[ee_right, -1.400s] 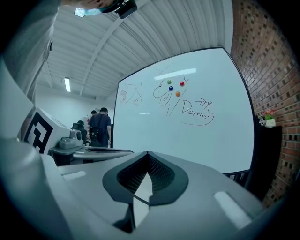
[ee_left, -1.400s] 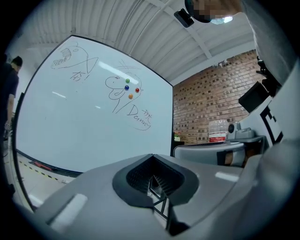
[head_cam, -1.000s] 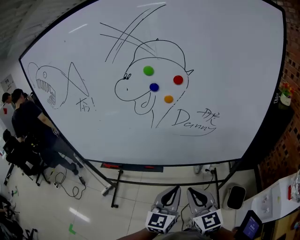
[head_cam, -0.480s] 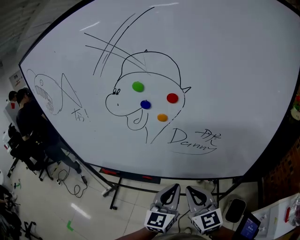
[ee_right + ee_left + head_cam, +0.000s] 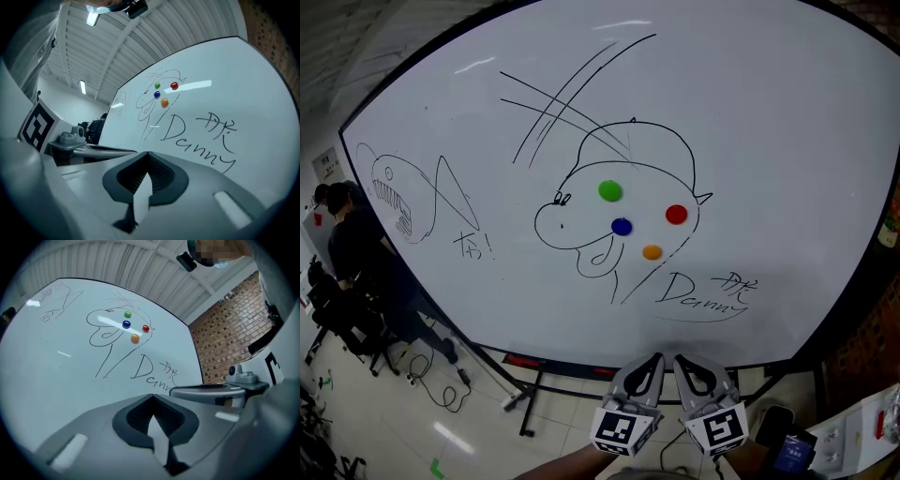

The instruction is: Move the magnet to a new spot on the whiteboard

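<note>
Left hand-held gripper [image 5: 152, 396]: jaws closed tip to tip, nothing between them; it is below the board's bottom edge, aimed at the board, apart from it.
Right hand-held gripper [image 5: 147, 153]: jaws also closed tip to tip and empty; just beside the left one, aimed the same way, not touching the board.
Whiteboard [image 5: 787, 141]: large, white, dark-framed, on a stand over a light floor [image 5: 478, 422].
Magnets: 4 round ones stuck to the board inside the cartoon head [image 5: 581, 220] drawn in black line.
Green magnet [image 5: 609, 191]: highest of the 4, upper left.
Blue magnet [image 5: 622, 226]: just below the green one.
Red magnet [image 5: 676, 214]: farthest right.
Orange magnet [image 5: 652, 251]: lowest, between blue and red, just above the writing "Danny" [image 5: 698, 298].
Fish sketch [image 5: 398, 183]: far left of the board, well apart from the magnets.
Person [image 5: 356, 248]: in dark clothes, beyond the board's left edge.
Brick wall [image 5: 225, 338]: to the right of the board.
</note>
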The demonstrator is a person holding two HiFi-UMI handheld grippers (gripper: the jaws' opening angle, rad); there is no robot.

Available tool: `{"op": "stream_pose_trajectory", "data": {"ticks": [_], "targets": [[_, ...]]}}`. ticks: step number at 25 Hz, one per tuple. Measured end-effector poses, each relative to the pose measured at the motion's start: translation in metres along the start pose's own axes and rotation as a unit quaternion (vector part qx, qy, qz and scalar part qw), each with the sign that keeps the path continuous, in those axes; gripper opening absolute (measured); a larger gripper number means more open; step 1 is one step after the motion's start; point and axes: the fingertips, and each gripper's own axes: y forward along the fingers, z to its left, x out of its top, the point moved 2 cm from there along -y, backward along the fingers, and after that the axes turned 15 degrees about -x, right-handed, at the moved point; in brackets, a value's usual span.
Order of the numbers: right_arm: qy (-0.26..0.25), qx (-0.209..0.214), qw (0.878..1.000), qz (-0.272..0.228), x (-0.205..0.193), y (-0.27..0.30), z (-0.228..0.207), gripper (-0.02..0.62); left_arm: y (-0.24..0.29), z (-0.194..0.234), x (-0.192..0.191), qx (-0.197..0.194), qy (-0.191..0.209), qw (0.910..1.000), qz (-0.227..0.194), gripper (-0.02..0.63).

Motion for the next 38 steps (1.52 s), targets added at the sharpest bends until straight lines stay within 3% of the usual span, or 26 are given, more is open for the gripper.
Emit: {"op": "stream_pose_trajectory", "data": {"ticks": [4, 23, 29, 38], "targets": [[0.023, -0.017, 0.999, -0.039, 0.034, 0.022, 0.002, 0.006, 0.008, 0.017, 0.031, -0.008, 0.02, 0.9995, -0.024, -0.003], [-0.096, -0.054, 0.986, -0.129, 0.134, 0.085, -0.015, 0.006, 0.037, 0.064, 0.144, -0.018, 0.104, 0.9901, -0.093, -0.003], [-0.13, -0.064, 0.98, -0.14, 0.144, 0.095, -0.016, 0.008, 0.036, 0.075, 0.157, -0.009, 0.114, 0.9889, -0.095, -0.003], [-0.141, -0.078, 0.975, -0.154, 0.154, 0.098, -0.013, 0.009, 0.034, 0.077, 0.166, -0.008, 0.123, 0.9871, -0.102, -0.003]]}}
